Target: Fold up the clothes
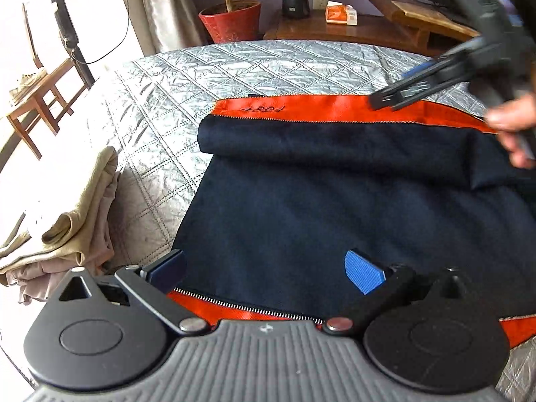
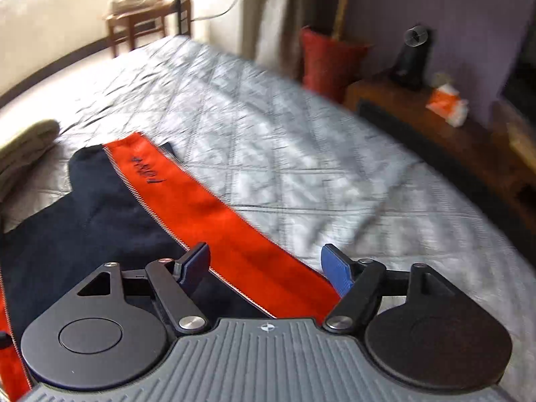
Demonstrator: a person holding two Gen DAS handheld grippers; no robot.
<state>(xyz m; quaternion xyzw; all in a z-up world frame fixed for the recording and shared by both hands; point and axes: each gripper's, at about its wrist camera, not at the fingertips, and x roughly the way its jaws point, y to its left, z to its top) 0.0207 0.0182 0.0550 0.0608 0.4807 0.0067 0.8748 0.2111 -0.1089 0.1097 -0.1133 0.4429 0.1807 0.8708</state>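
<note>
Navy wool-like cloth with an orange satin lining and a metal zip edge makes up the jacket [image 1: 301, 207], which lies spread on the silver-grey quilted bed cover [image 1: 187, 77] and fills the centre and right of the left wrist frame. Its far portion is turned over into a soft roll across the middle of the frame, and an orange band with dark stitched lettering [image 1: 264, 109] shows just beyond that roll. A second orange strip with zip teeth runs along the bottom of the frame, just in front of the left tool [image 1: 268, 269].

The left tool's blue pads stand wide apart above the navy cloth, with nothing pinched between them.

In the upper right of the same frame the right tool [image 1: 402, 92] appears blurred, over the orange band, with part of a hand [image 1: 512, 124] behind it. From the right wrist view, the right tool [image 2: 268, 269] is spread as well, its pads either side of the orange band and not pressing on it; this picture is motion-blurred.

A heap of beige clothes [image 1: 67, 221] sits on the bed at the left edge. A red plant pot [image 1: 231, 21] and a wooden bench [image 1: 335, 30] stand beyond the bed in the upper part of the frame
</note>
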